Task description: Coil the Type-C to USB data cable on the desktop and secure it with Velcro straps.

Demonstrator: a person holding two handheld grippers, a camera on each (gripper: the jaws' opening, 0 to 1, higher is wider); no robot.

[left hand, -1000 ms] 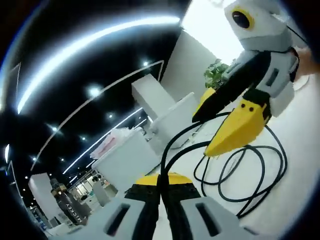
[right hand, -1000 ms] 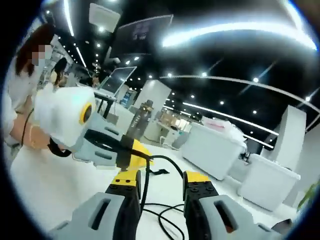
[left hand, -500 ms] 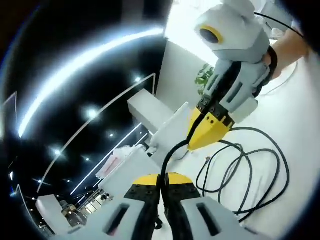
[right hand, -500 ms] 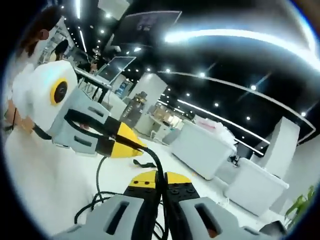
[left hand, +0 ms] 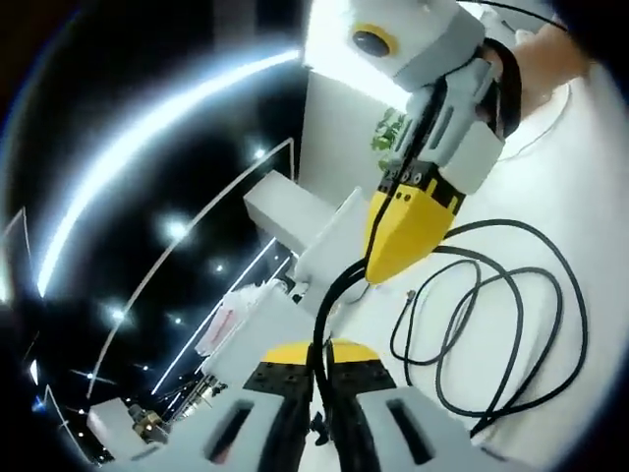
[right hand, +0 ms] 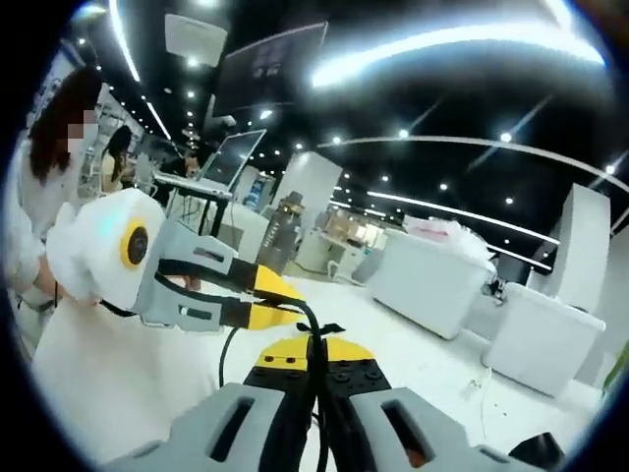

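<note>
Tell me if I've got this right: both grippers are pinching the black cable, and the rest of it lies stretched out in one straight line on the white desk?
Not quite. Both the left gripper and the right gripper are shut on the cable, but the rest is not straight: the left gripper view shows it lying in loose loops on the desk.
</note>
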